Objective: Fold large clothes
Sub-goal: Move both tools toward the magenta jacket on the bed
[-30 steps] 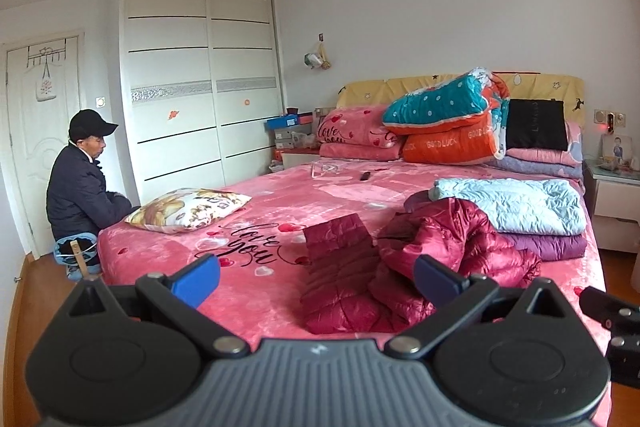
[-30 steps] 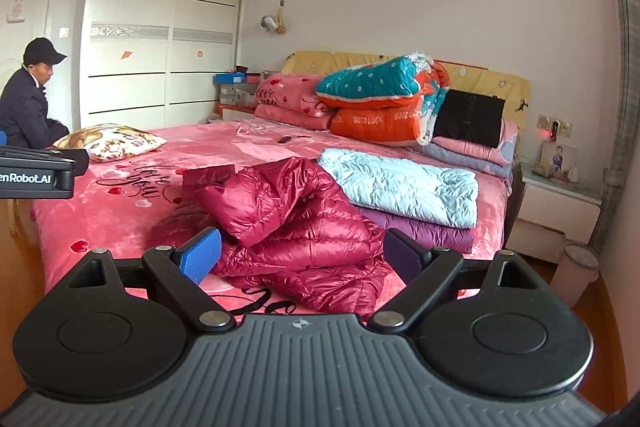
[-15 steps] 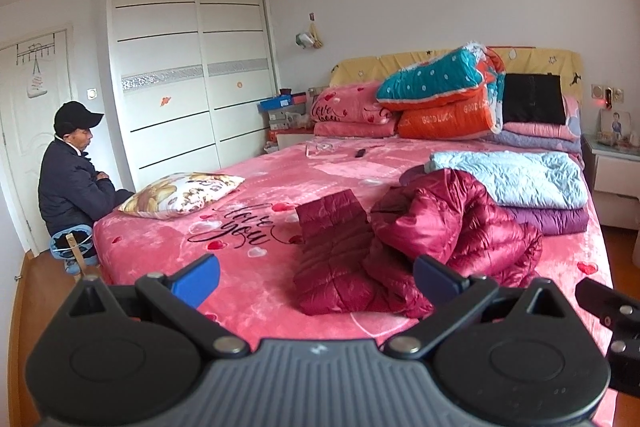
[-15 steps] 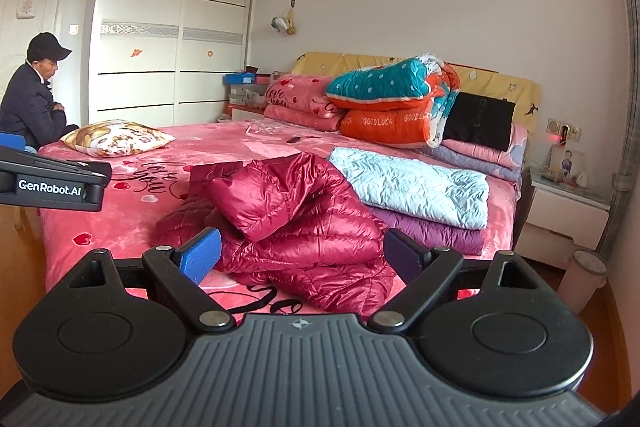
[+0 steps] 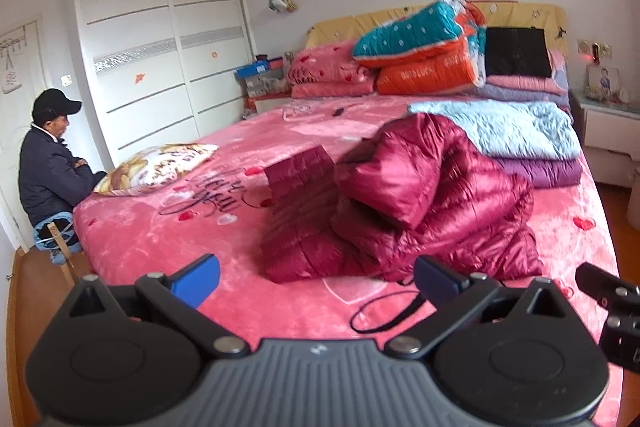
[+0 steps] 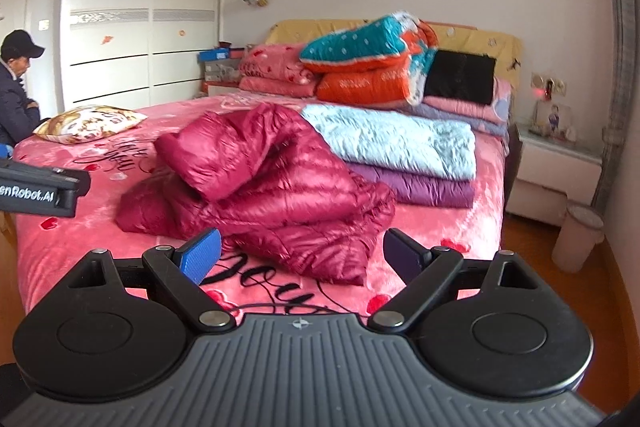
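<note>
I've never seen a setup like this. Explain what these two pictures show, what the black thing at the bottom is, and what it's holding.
No robot here: a person holds a two-finger gripper in each hand, each carrying a camera that looks along its fingers. One picture comes from the left gripper, the other from the right gripper; the black shape is the gripper itself. Both are open and hold nothing. Ahead is a bed with a crumpled red jacket to fold. Behind it lie folded blankets, and a pillow rests near a seated man.
</note>
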Tool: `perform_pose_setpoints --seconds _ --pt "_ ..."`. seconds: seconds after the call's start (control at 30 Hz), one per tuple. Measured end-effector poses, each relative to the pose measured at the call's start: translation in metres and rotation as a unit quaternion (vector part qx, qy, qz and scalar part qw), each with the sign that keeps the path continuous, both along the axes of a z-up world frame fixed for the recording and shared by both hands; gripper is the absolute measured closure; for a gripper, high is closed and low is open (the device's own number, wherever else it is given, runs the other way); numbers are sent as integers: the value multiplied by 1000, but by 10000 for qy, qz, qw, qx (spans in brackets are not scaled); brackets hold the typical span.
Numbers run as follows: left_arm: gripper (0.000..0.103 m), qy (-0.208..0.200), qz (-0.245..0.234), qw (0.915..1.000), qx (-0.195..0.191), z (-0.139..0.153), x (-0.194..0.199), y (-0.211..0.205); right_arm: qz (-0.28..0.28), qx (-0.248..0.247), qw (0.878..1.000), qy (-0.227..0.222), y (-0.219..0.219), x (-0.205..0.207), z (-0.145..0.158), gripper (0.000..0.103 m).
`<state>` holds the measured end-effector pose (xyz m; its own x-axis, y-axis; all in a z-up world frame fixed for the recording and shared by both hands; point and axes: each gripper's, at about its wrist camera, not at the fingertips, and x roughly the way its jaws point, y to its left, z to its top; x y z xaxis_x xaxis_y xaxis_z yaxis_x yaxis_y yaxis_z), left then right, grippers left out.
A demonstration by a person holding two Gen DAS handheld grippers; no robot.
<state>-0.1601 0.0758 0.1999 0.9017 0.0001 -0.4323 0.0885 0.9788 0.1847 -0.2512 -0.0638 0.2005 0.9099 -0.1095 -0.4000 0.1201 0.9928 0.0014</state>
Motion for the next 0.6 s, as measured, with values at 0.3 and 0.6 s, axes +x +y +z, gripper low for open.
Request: perform_pose_setpoints --seconds 0.3,0.6 --pt "1 273 -101 9996 66 -27 19 -20 -301 355 9985 286 -37 28 -36 0" --pt "1 561 -197 9980 194 -55 40 -42 -438 513 9961 567 -68 54 -69 0"
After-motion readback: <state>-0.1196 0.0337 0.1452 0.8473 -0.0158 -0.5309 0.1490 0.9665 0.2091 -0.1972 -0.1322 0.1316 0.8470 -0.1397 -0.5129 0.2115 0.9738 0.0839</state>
